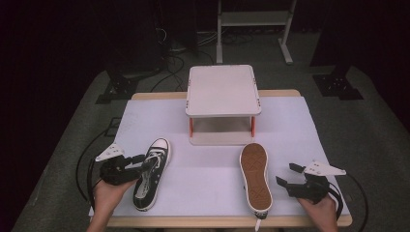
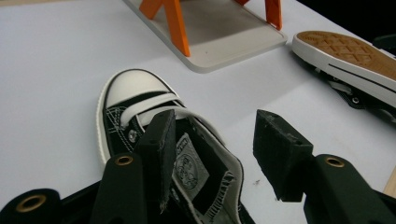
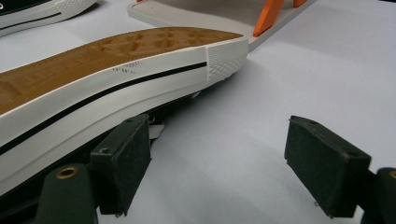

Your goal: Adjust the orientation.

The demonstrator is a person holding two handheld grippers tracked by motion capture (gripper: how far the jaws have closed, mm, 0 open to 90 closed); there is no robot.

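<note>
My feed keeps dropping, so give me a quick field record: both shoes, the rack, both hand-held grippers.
left shoe: upright, toe toward rack
right shoe: brown sole up
rack: two-tier, orange posts, nothing on it
left hand-held gripper: open, one jaw inside left shoe's collar
right hand-held gripper: open, beside right shoe
</note>
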